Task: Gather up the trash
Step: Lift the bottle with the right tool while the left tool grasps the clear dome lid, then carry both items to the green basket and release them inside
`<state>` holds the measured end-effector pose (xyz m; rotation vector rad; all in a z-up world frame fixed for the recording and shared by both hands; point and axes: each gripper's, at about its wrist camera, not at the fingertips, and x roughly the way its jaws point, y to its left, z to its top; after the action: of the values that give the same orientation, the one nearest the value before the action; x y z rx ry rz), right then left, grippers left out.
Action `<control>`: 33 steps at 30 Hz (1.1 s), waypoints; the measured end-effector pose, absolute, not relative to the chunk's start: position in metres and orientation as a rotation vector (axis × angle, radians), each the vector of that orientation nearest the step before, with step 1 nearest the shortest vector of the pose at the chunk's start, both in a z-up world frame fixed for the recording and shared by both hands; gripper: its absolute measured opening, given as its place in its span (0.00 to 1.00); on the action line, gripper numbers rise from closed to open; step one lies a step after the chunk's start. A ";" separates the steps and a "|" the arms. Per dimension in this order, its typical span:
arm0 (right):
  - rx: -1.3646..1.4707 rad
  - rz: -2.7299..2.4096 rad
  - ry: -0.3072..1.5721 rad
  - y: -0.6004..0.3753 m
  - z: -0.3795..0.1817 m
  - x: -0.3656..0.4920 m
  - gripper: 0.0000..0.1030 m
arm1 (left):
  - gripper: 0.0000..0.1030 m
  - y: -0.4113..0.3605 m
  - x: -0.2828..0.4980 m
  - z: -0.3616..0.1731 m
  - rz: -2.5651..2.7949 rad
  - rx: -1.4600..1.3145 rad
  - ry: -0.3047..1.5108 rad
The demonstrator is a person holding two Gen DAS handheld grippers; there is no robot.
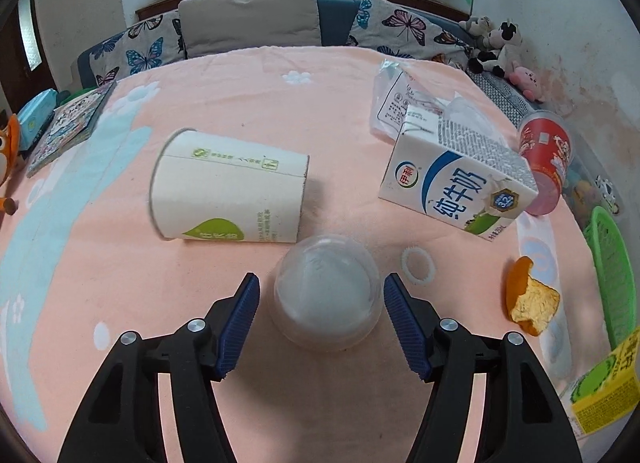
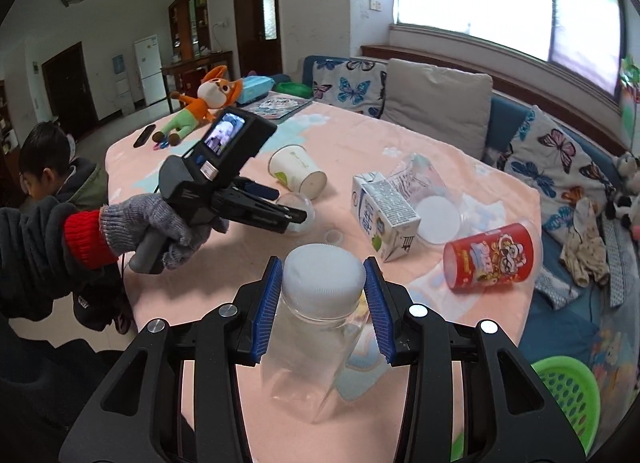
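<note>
A: Straddling the clear dome lid (image 1: 326,291) at 6 o'clock on the table (image 1: 248,95), left gripper (image 1: 320,319) gaping wide, gripping nothing.

B: Right gripper (image 2: 324,303) clamping the plastic jar (image 2: 316,327). Probably closing left next, then binning into green basket (image 2: 568,391).

Yellow carton (image 1: 606,391) cut off by frame edge, green basket (image 2: 568,395) partly cropped, milk carton (image 1: 460,187) hiding clear wrapper (image 1: 394,103)

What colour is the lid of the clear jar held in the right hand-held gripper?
White, on the lid of the jar; clearest in the right wrist view.
</note>
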<state>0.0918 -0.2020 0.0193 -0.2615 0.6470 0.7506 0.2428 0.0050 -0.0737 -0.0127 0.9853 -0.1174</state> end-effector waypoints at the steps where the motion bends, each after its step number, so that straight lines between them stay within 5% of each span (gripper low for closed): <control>1: -0.254 0.749 0.649 -0.202 0.019 0.092 0.41 | 0.56 0.005 0.245 -0.076 -0.123 -0.018 0.994; 18: -0.097 0.635 0.614 -0.249 0.037 0.059 0.41 | 0.53 -0.009 0.208 -0.043 -0.270 -0.089 0.936; 33: -0.030 0.214 0.569 -0.379 0.061 0.010 0.40 | 0.53 -0.144 0.177 0.014 -0.562 -0.015 0.873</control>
<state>0.0098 -0.3787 0.0607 -0.0304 0.5687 0.2136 0.1765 -0.1440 0.0141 -0.0148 0.8725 -0.5620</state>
